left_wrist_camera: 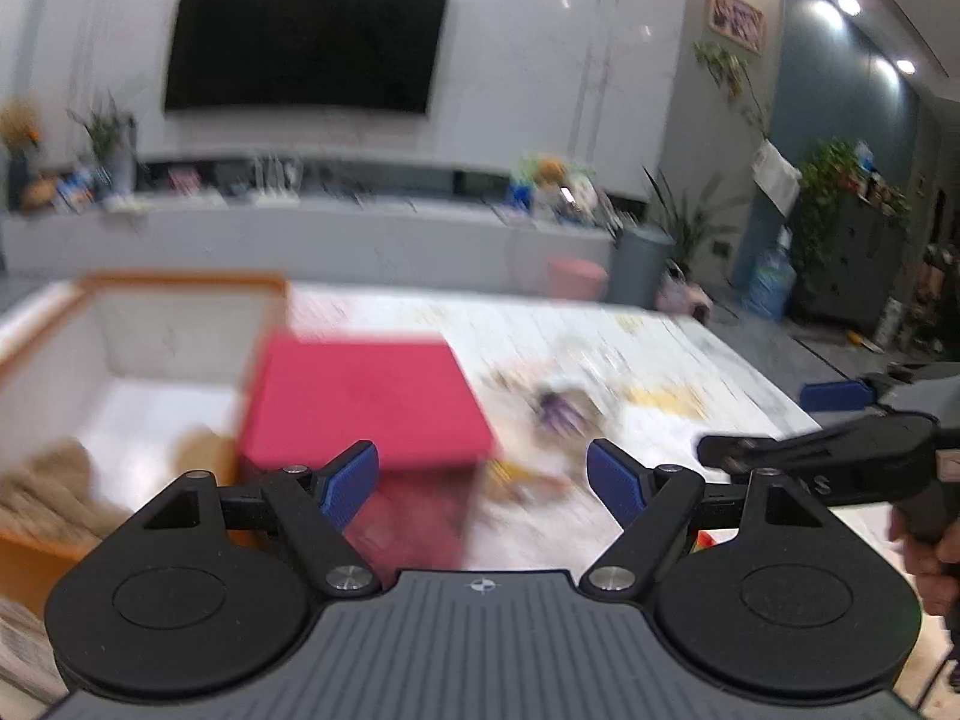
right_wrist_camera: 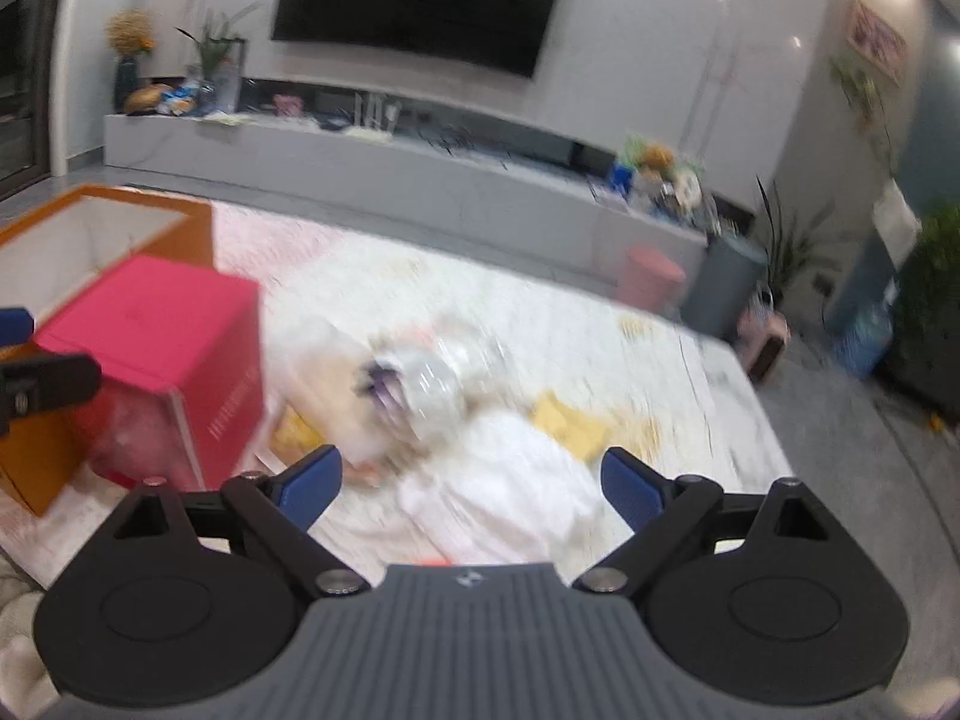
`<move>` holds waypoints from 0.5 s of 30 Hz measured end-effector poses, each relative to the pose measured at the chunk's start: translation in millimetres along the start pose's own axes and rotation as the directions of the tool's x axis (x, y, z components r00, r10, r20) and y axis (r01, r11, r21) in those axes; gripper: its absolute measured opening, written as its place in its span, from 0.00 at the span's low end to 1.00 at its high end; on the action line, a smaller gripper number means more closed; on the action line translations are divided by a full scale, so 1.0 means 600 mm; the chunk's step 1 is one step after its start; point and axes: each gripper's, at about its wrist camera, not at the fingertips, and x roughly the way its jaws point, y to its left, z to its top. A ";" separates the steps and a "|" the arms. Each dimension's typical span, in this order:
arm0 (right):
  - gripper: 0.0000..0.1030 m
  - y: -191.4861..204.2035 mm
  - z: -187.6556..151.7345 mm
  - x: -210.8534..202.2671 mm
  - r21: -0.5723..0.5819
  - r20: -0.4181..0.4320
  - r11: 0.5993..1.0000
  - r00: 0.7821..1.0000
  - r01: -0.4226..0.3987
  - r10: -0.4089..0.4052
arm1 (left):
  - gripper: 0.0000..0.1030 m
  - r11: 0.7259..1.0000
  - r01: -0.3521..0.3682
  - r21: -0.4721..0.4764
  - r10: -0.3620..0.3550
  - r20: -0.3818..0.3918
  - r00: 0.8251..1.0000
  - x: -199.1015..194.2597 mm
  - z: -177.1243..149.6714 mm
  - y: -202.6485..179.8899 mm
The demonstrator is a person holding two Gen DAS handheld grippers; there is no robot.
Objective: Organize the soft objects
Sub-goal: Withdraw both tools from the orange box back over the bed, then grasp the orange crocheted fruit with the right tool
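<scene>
Two grippers up, both frames motion-blurred. Our left gripper point(left_wrist_camera: 483, 480) has its blue pads spread wide with nothing between them. Our right gripper point(right_wrist_camera: 471, 483) is just as wide apart and also carries nothing.

Soft items sit in a loose pile on the pale table point(right_wrist_camera: 690, 348): a white soft bundle point(right_wrist_camera: 510, 492) at 12 o'clock just ahead of the right pads, a cream-and-purple plush lump point(right_wrist_camera: 390, 384) further out at 11, too smeared to identify. From the left wrist view that plush point(left_wrist_camera: 561, 408) is at 1 o'clock.

Red box point(left_wrist_camera: 360, 396) stands at 11 o'clock from the left gripper, beside an orange-rimmed white bin point(left_wrist_camera: 180, 324) at 10. Something tan and fuzzy point(left_wrist_camera: 42, 480) lies inside the bin's near corner, at 9.

Right gripper body shows at 3 o'clock in the left view.
</scene>
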 end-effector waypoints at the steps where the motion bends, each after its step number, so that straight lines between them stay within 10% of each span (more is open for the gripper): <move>1: 0.89 -0.005 -0.006 0.008 0.010 -0.012 1.000 1.000 0.004 -0.004 | 0.90 1.000 0.015 -0.005 -0.015 -0.022 1.000 0.009 -0.007 -0.003; 15: 0.93 -0.018 -0.049 0.076 0.061 -0.069 0.998 0.998 0.008 -0.004 | 0.90 0.998 0.045 0.047 -0.040 -0.110 0.993 0.060 -0.079 -0.034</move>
